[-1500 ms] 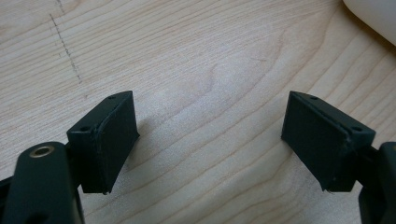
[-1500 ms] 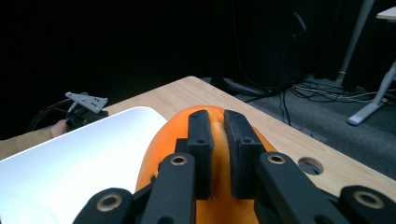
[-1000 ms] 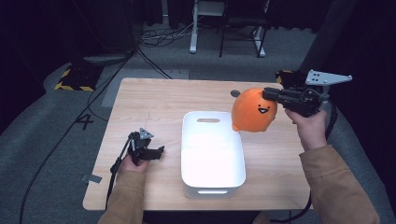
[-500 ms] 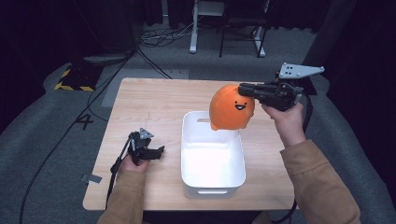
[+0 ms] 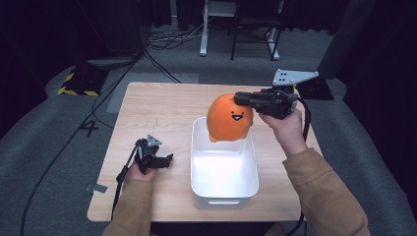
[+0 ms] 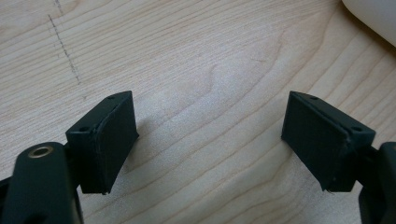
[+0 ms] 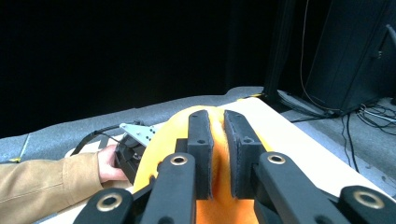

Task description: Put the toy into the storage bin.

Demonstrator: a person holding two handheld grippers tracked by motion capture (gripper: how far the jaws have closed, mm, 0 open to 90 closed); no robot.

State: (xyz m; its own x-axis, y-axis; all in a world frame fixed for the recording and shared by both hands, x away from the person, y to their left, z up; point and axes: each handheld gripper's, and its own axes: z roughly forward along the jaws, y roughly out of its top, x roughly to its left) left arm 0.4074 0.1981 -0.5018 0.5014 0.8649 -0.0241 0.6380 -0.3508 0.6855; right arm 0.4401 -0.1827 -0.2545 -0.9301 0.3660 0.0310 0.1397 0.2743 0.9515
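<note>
An orange round plush toy with a small smiling face hangs above the far end of the white bin. My right gripper is shut on the top of the plush, pinching a fold of its orange fabric between the two black jaws. On the wooden table left of the bin, my left gripper rests low and stands open. Bare wood lies between its pads.
The white bin takes up the middle front of the table, and its corner lies just beyond the left gripper. Cables and chair legs lie on the grey floor behind the table. A yellow-black striped strip marks the floor at far left.
My right gripper has carried the orange plush leftward, from beside the bin's far right corner to above the bin's far end. The left gripper has stayed in place.
</note>
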